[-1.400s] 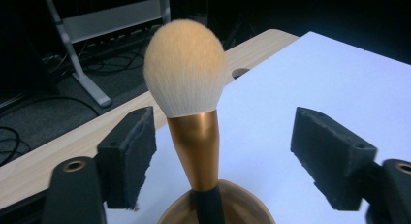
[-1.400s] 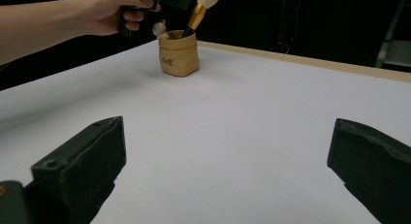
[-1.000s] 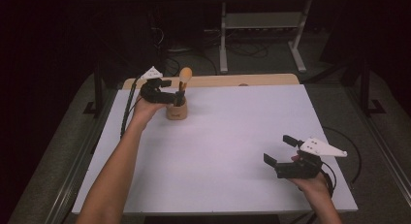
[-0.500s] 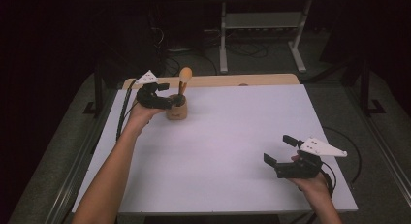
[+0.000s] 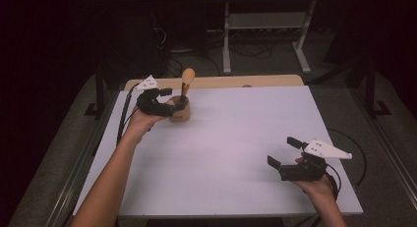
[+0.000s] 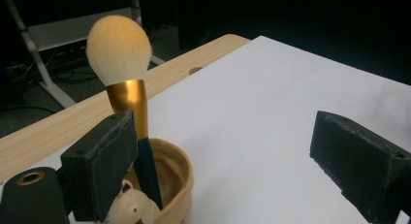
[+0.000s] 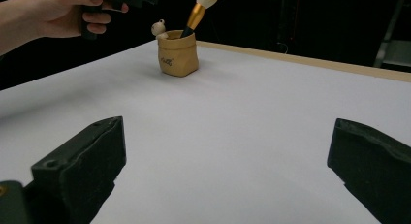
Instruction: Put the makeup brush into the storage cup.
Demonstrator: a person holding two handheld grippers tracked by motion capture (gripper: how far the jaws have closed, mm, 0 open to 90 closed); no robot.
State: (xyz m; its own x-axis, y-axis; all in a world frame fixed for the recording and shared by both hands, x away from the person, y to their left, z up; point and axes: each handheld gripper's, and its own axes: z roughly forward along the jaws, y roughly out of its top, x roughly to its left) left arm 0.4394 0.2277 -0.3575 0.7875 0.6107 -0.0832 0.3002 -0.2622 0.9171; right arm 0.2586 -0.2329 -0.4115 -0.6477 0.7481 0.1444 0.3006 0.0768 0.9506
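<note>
A tan pouch-shaped cup (image 5: pixel 180 114) stands at the table's far left and holds a makeup brush (image 5: pixel 187 76) with a gold ferrule and a dark handle, bristles up. My left gripper (image 5: pixel 169 100) hovers just left of the cup, open; its jaws have just been opening and the pads press on nothing. In the left gripper view the brush (image 6: pixel 119 49) rises beside the left jaw, out of the cup (image 6: pixel 177 185). My right gripper (image 5: pixel 283 152) rests open at the near right, with nothing between its jaws. The right gripper view shows the cup (image 7: pixel 178 54) far ahead.
The white table top (image 5: pixel 231 138) has a wooden strip (image 5: pixel 221 81) along its far edge. A small pale figure (image 7: pixel 158 26) sits at the cup's rim. Beyond the table are a metal stand (image 5: pixel 265 20) and cables on the dark floor.
My left gripper has drawn back a little to the left, away from the brush handle, which stays standing in the cup. The right gripper has not moved.
</note>
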